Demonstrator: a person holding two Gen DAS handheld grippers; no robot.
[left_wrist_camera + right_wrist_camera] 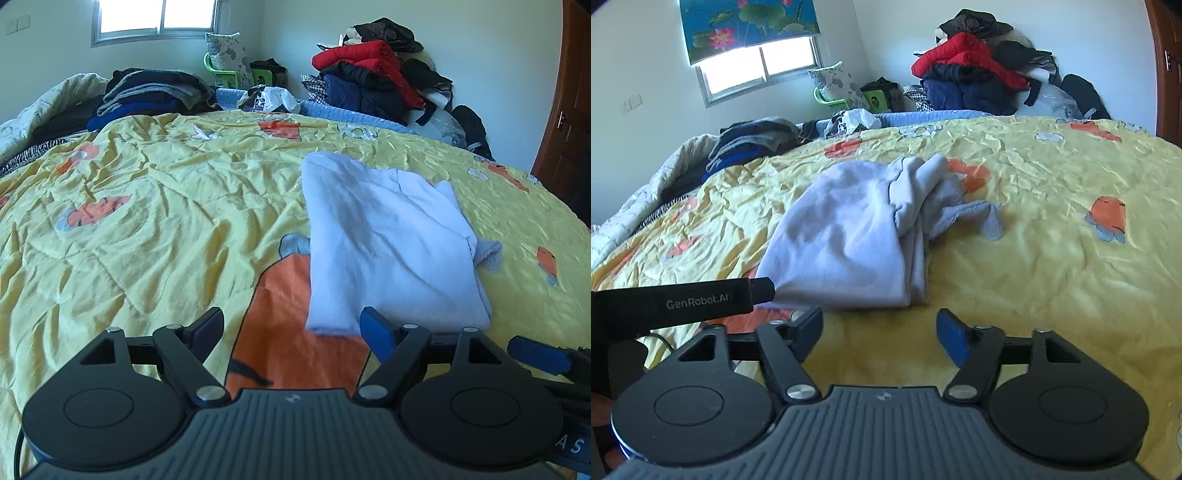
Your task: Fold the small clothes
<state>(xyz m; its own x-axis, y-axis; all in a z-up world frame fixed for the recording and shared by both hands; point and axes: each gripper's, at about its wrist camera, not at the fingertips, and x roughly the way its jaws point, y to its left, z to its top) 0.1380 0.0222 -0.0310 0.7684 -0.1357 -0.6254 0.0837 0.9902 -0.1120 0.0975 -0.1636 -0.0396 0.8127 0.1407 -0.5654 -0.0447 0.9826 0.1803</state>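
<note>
A small pale lilac garment (388,236) lies folded on the yellow bedspread (147,206), with a loose sleeve end sticking out at its right. In the right wrist view the garment (849,229) lies ahead, its folded layers bunched along the right side. My left gripper (291,328) is open and empty, just short of the garment's near edge. My right gripper (879,325) is open and empty, just short of the garment's near right corner. The left gripper's body (683,299) shows at the left in the right wrist view.
A stack of dark folded clothes (147,92) sits at the far left of the bed. A pile of red, black and navy jackets (380,70) stands against the far wall. A wooden door (569,122) is at the right. Crumpled white paper (273,98) lies at the bed's far edge.
</note>
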